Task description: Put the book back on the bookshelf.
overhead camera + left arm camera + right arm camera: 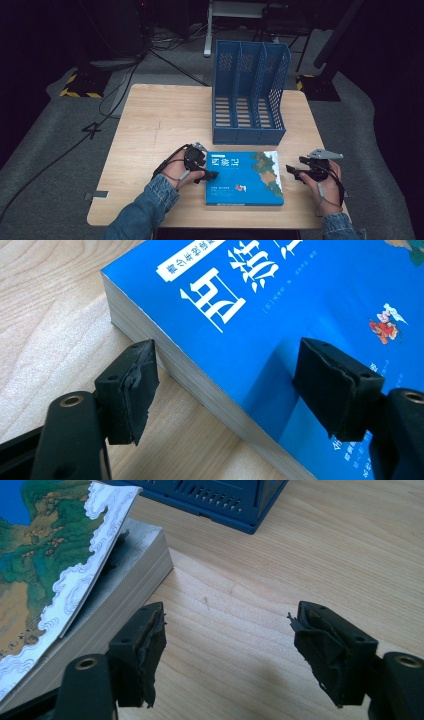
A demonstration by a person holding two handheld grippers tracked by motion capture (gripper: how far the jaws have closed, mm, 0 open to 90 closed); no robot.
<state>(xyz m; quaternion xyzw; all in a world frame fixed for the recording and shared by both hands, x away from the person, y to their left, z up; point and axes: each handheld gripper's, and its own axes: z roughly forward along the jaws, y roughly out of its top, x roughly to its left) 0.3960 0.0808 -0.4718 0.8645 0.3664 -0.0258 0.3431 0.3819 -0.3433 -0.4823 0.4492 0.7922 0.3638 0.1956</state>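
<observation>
1. Two hand-held black two-jaw grippers flank one thick blue paperback book [244, 177] that lies flat near the front edge of the light wooden table [160, 125], cover up. I judge the book is bracketed from both sides so it can be lifted level rather than dragged.

2. The left gripper [210, 175] is at the book's left edge. In the left gripper view its jaws stand apart with nothing clamped: one pad [131, 385] is low over the table beside the page block, the other [335, 385] hangs over the blue cover. That straddle looks meant to pinch the book through its thickness.

3. The right gripper [292, 172] sits just off the book's right edge, not touching. Its jaws are likewise parted and empty, over bare wood, with the page edges just beside one pad [142, 645].

4. On that side the front cover has curled up off the pages, so a grip there probably needs to take cover and pages together.

5. Farther back stands the blue perforated plastic three-slot file rack [250, 92], upright, its open slots facing the person. It is the likely destination, close behind the book.
</observation>
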